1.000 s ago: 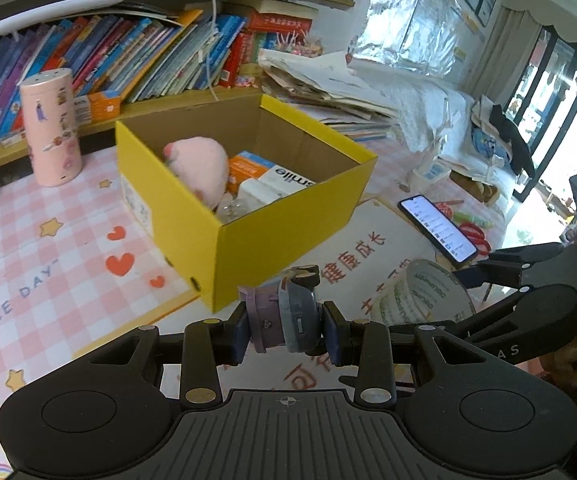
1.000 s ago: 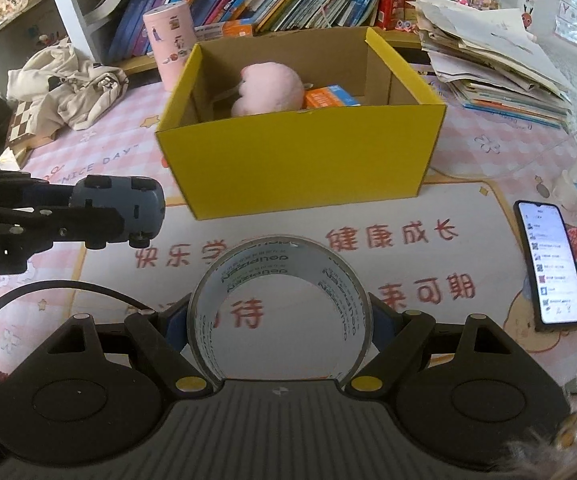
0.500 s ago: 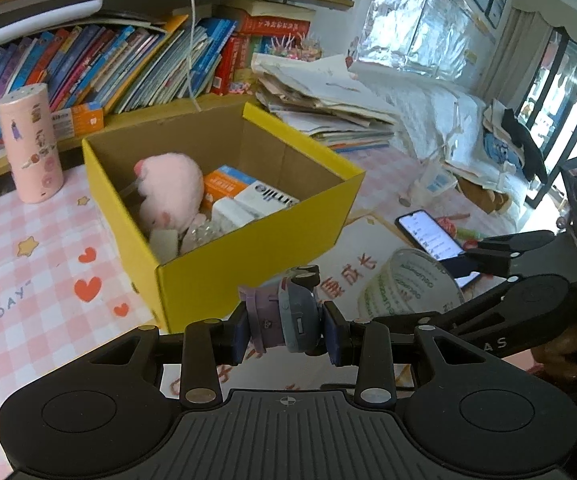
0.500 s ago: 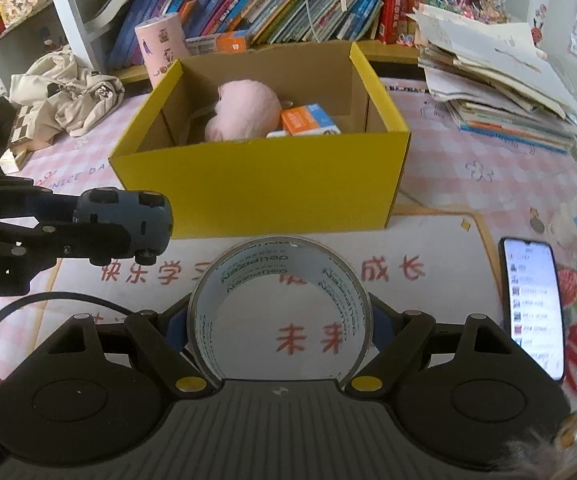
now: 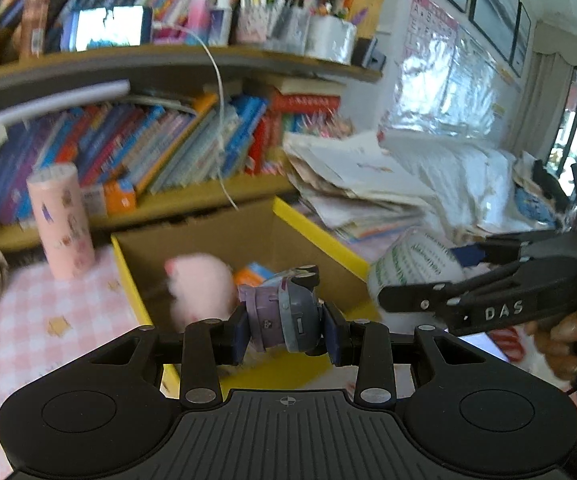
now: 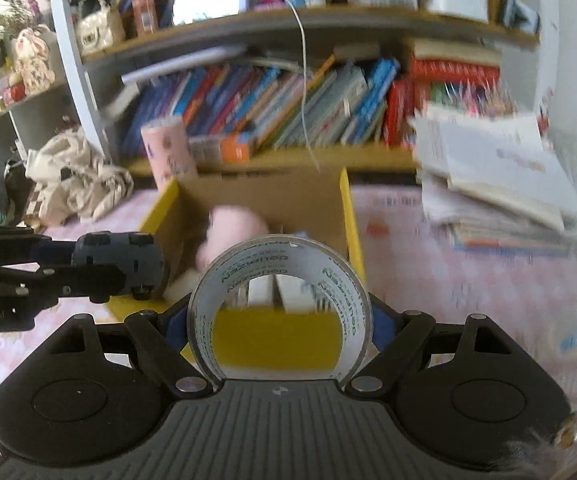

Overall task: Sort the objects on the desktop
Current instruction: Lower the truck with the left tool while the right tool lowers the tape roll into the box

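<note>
Grip first: we find the left gripper [image 5: 286, 330] clamped on a small grey-and-lilac toy car [image 5: 284, 314], its pads bearing on the two ends, and the right gripper [image 6: 278, 320] closed across a roll of clear tape [image 6: 280, 308], which stands on edge between the fingers. Both loads are carried clear of the counter [image 6: 428, 264], with its pink checked cover, at the near side of the open yellow box [image 5: 320, 236]. In the left view the car sits over the box's near wall; in the right view the tape hangs just short of that wall, whose yellow face shows through the roll's core.

We judge the step in hand to be delivery into the box. To do it well, we advise carrying each load past the near wall before releasing, and lowering inside the walls so nothing bounces out. The two grippers sit close together, so one release at a time would avoid a clash. The pink plush [image 5: 202, 288] and small cartons already occupy the floor; we recommend dropping the tape toward the freer right side, laid flat so it cannot roll. Beyond the box stand a pink cylinder [image 5: 61, 220] and a shelf of books [image 5: 148, 148]; both lie outside the working path.
</note>
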A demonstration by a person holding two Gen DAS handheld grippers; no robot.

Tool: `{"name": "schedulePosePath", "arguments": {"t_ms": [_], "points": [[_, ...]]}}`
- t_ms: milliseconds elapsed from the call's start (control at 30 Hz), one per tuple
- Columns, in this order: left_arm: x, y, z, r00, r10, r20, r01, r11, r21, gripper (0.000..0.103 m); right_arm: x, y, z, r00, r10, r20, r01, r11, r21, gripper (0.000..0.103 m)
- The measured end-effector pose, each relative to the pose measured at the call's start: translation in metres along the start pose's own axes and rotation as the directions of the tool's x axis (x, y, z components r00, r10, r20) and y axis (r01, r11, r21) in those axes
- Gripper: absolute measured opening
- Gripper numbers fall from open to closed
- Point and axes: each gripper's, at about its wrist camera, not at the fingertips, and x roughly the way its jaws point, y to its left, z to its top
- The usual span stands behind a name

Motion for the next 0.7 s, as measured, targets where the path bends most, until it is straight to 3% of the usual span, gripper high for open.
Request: {"name": "schedulePosePath", "arguments": {"t_ms": [200,400,700], "points": [[0.028,0.011,0.015,0.998,0.069,-0.007,-0.068,0.997,0.028,0.035,0.035,-0.002,0.033,0.999,0.028,0.027,-0.027,0.999,-0.038,0.083],[0.065,0.011,0.008,0.991,0.101,-0.089,-0.090,0.989,0.114,0.035,0.081,0.000,0.049,0.998,0.048,-0.034,-0.050,0.998,-0.047,0.083],[0.103,0.017,-0.002,0.977,0.114,-0.180,-0.089,0.986,0.143,0.036,0.146,0.001,0.047,0.987,0.047,-0.156,-0.057,0.997,-0.060,0.083]]}}
